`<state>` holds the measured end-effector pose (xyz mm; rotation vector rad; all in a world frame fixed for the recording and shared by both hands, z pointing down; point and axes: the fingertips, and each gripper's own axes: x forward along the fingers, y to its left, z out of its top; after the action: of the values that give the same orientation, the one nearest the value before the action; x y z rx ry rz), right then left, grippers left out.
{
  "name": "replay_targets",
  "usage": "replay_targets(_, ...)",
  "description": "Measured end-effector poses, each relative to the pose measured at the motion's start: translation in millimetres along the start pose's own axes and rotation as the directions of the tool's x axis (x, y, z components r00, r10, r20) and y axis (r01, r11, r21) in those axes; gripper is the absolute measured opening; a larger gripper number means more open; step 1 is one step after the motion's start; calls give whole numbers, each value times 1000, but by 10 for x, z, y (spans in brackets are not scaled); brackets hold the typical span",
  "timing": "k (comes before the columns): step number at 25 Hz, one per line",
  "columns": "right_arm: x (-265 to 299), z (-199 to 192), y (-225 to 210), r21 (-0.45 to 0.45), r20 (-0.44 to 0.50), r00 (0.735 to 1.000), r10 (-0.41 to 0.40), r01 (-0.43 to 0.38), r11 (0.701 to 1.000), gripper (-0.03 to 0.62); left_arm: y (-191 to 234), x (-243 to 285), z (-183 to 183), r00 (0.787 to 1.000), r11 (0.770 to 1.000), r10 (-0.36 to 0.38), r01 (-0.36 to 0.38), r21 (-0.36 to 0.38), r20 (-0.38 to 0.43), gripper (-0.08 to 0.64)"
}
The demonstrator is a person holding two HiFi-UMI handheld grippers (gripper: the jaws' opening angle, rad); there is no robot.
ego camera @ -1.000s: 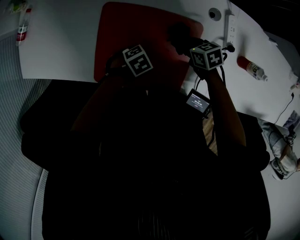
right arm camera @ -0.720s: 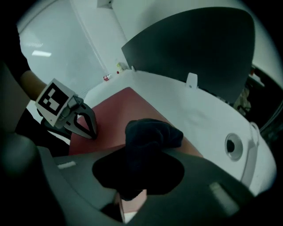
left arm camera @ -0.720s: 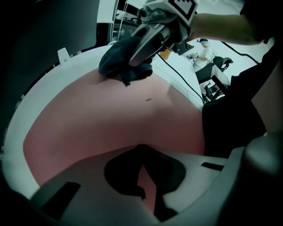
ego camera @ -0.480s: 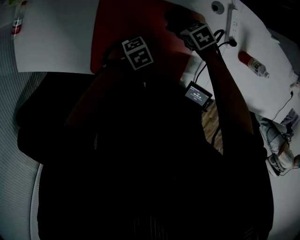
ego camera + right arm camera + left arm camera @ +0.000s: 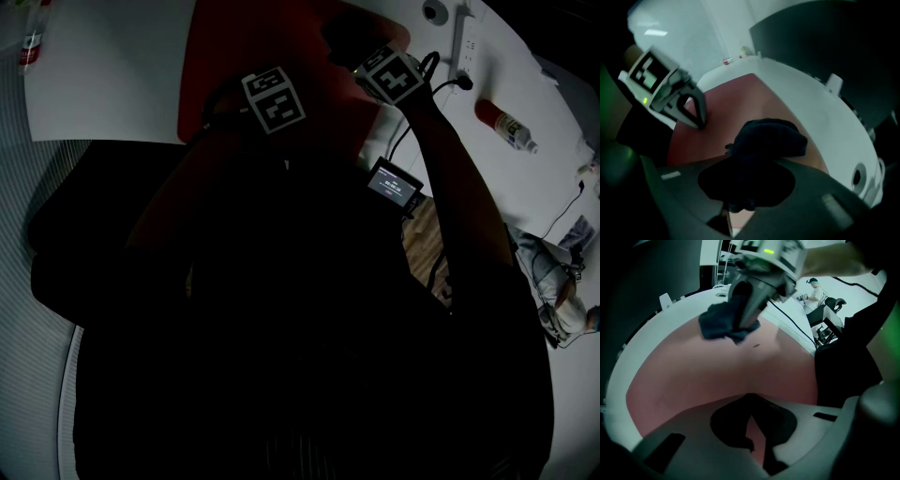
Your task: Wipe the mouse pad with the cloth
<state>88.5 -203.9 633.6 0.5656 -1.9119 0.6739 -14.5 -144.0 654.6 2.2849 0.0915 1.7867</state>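
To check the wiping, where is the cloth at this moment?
The cloth is held in the right claw, resting on the red mouse pad near its far right edge in the head view.

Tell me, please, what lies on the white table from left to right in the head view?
Small bottle → red mouse pad → dark cloth on the pad's right part → white power strip → red-capped bottle.

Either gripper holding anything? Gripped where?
Right hand-held gripper is shut on the dark cloth, pinching a bunched fold at its near end; the rest lies on the mouse pad. Left hand-held gripper holds nothing, jaws together.
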Motion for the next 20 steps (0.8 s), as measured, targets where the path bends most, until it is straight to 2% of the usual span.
replay_targets(2, 102, -34, 355, -203, -37, 999, 3, -10, 979, 80, 2, -3, -1, 1000, 1000, 5, -5, -6, 5, 8)
replay_targets(4, 217, -58, 809, -335, -58, 996, 64, -79, 939, 80, 10, -6, -1, 1000, 1000, 7, -7, -10, 5, 8)
replay_targets(7, 326, -94, 1274, -389, -70, 985, 156, -171, 905, 80, 8, -2, -5, 1000, 1000, 3, -3, -15, 4, 8)
replay_targets(11, 337, -78, 1342, -420, -77, 971, 228, -239, 875, 78, 23, -5, -10, 1000, 1000, 17, -16, -10, 3, 6)
replay_targets(13, 332, -79, 1236, -460, -76, 977, 201, -213, 862, 78, 19, -4, -21, 1000, 1000, 22, -22, -16, 4, 8)
replay_targets(14, 319, -71, 1063, -463, -62, 986, 155, -166, 871, 78, 19, -3, -24, 1000, 1000, 24, -24, -19, 4, 8)
replay_targets(16, 211, -38, 455, -380, -12, 1000, 18, -21, 925, 80, 30, -1, -14, 1000, 999, 27, -27, -24, 7, 8)
replay_targets(18, 15, -57, -205, -188, 25, 993, -111, 114, 976, 80, 33, -4, 8, 999, 999, 30, -30, -32, 14, 8)
replay_targets(20, -130, -85, -525, -46, 34, 983, -182, 183, 982, 80, 17, -7, -4, 999, 999, 32, -32, -43, 16, 8)
